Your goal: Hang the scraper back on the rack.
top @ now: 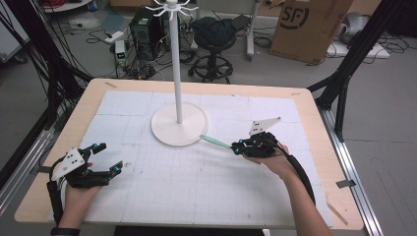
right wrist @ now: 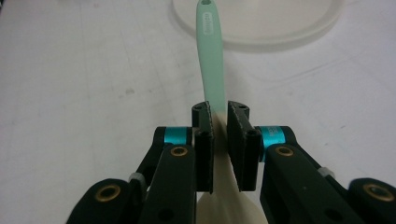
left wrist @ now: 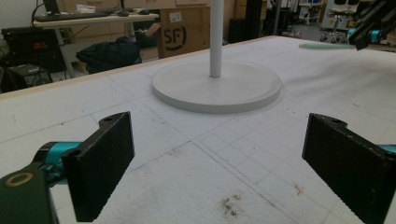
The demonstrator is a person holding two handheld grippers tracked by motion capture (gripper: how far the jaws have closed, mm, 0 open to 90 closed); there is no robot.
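White foam sheeting covers the tabletop (top: 196, 196), and a tall white stand (top: 179, 129) rises from its round base at the far middle. Right of that base, the right claw (top: 238, 146) is clamped on a spatula (top: 215, 141) where its pale blade meets the mint-green handle, so the long axis runs leftward and away, the handle tip just reaching the base rim. At the near left, well apart from the spatula, the left claw (top: 109, 157) hovers with its jaws spread wide, holding nothing.

Left gripper (left wrist: 217, 172) jaws spread wide over the white table (left wrist: 280, 154), facing the stand base (left wrist: 217, 86).
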